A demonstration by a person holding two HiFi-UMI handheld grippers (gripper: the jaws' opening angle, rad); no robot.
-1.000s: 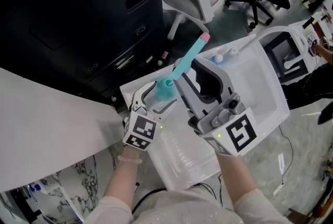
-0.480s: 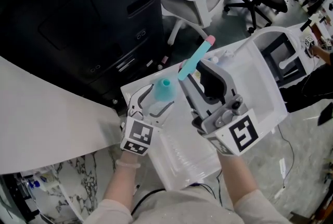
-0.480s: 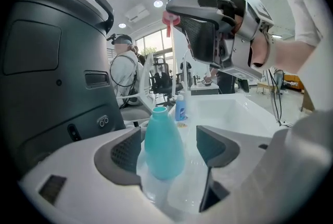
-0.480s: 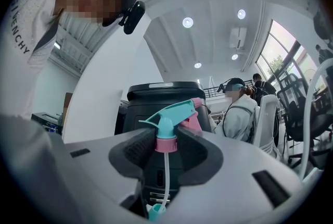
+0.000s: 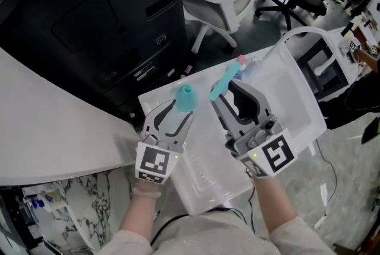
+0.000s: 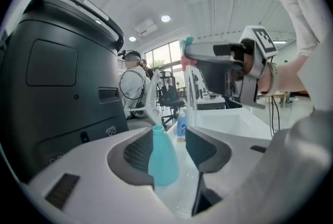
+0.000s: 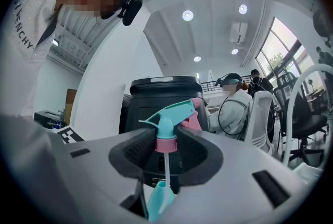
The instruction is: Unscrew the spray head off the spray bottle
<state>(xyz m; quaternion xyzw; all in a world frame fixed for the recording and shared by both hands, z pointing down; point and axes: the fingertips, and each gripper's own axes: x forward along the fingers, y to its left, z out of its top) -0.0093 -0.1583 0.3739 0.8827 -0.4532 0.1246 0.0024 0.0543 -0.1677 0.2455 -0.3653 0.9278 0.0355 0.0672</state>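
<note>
Below spray head in right gripper, dip tube, unseen from above

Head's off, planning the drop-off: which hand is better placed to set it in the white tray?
Right. The right gripper clamps the spray head by its pink collar, over the white tray. The fingers of the left gripper have just been closing, with the bottle between them.

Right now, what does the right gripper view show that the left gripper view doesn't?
Only the right gripper view shows the pink collar of the spray head, pinched in the right gripper. Only the left gripper view shows a small blue bottle. Both show the teal bottle and the black machine.
</note>
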